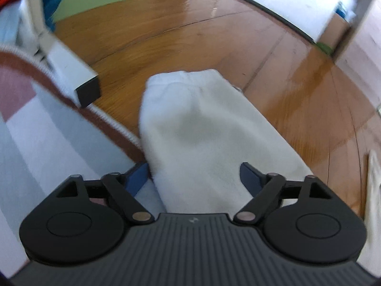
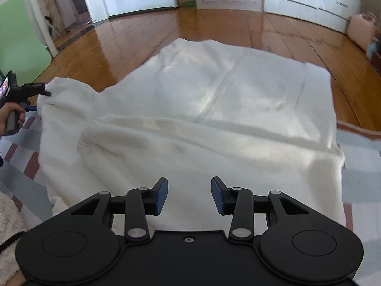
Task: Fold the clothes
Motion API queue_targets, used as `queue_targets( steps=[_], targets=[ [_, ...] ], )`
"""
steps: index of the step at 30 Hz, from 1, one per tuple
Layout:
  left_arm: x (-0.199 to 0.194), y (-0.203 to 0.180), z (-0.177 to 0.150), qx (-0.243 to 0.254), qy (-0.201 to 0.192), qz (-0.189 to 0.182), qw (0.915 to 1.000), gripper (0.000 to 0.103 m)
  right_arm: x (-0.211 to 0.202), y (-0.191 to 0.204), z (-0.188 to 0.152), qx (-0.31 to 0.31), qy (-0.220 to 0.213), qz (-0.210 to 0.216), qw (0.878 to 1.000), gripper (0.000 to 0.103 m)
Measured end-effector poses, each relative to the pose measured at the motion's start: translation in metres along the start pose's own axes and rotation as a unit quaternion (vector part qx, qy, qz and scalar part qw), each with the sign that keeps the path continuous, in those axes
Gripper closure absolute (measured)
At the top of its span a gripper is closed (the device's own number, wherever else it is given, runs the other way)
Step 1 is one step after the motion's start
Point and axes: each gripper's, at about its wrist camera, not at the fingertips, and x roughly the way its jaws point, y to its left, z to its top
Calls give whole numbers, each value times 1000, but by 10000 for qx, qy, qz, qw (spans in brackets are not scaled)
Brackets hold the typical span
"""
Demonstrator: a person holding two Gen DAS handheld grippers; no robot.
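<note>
White fleece garment (image 2: pixel 214 119) spread across wooden floor (image 2: pixel 119 47) and striped rug (image 2: pixel 23 147), one sleeve (image 1: pixel 202 131) stretched out to the side. Left tool (image 1: pixel 193 178) straddling that sleeve, blue pads (image 1: pixel 137 178) apart at either edge, not visibly squeezing. Right tool (image 2: pixel 189 195) poised over the garment's near hem, pads spread, nothing pinched. Hand (image 2: pixel 9 116) gripping the left tool's handle.

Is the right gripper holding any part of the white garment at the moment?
No, the right gripper hangs open above the white garment.
</note>
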Motion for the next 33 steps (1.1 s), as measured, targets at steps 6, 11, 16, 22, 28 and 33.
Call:
queue_targets(
  steps=[6, 11, 16, 22, 28, 33],
  targets=[
    [-42, -55, -8, 1157, -190, 287, 9927, 97, -3, -10, -8, 300, -63, -76, 9995, 57],
    [-133, -129, -23, 1451, -781, -1066, 9806, 97, -1, -10, -12, 415, -136, 23, 9990, 57],
    [-219, -211, -72, 1841, -475, -3102, 9315, 97, 2, -10, -19, 493, -134, 137, 9986, 57],
    [-246, -291, -194, 3008, 658, -4159, 8557, 25, 2, -29, -33, 1051, -317, 427, 9930, 57],
    [-215, -266, -233, 3115, 1000, -3881, 8616, 25, -3, -40, -37, 1181, -383, 267, 9919, 57],
    [-168, -225, -173, 1688, 1048, -3534, 9141, 24, 3, -31, -18, 1090, -507, 492, 9915, 57]
  ],
)
